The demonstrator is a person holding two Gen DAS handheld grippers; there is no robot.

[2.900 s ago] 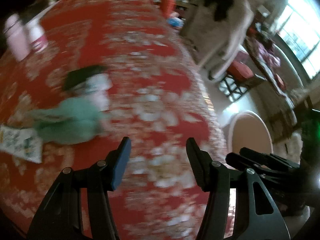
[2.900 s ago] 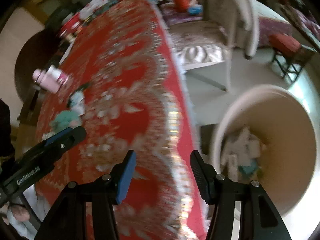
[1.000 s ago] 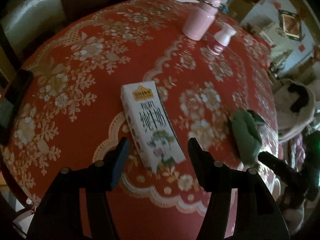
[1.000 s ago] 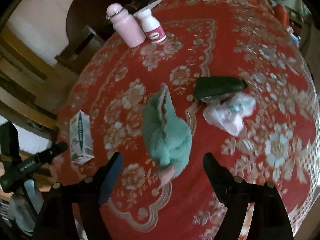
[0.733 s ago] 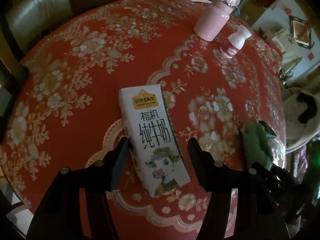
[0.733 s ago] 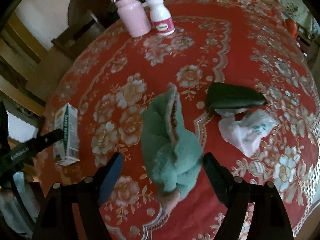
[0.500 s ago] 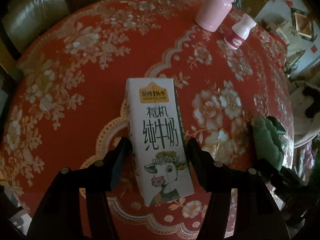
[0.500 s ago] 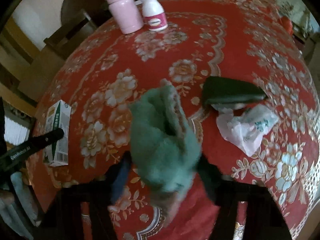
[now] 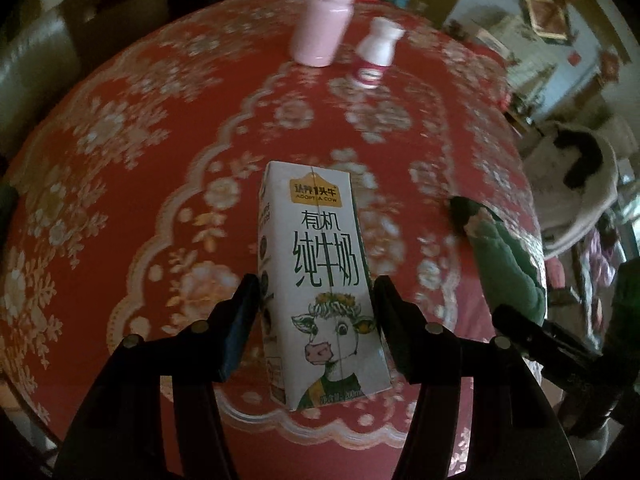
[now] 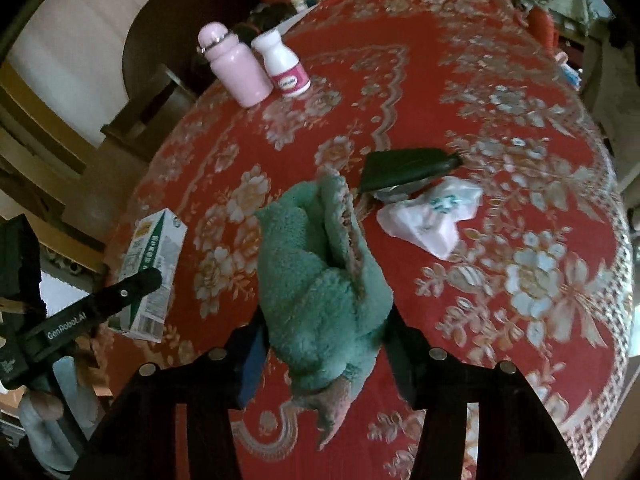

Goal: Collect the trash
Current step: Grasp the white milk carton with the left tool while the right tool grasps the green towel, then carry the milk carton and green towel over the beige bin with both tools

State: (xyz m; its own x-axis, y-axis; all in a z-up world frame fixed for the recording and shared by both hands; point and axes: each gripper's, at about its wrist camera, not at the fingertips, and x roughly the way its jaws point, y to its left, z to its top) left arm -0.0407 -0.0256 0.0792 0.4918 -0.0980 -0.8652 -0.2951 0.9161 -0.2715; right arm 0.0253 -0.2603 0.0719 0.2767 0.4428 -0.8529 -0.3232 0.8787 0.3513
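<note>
A round table under a red tablecloth with white and gold flower patterns (image 10: 500, 128) spreads out ahead of both grippers. Between the fingers of the right gripper (image 10: 326, 356) sits a crumpled teal fleece cloth (image 10: 320, 280); the jaws are closing and both pads already press into its lower half, with a pinkish corner of it hanging below them. Between the fingers of the left gripper (image 9: 314, 312) is a white milk carton printed with a cartoon cow and green lettering (image 9: 320, 280), its top pointing away from the gripper; both pads are against its sides, clamped on the carton.

Ahead and to the right of the right gripper lies a crumpled white plastic wrapper (image 10: 430, 210), touching a flat dark green pouch (image 10: 404, 168) just beyond it. Far ahead of both grippers, near the table's opposite edge, a pink bottle with a rounded cap (image 10: 236, 68) stands upright, and just beside it is a small white bottle with a magenta label (image 10: 284, 66).

In the left wrist view the cloth shows off to the right of the left gripper.
</note>
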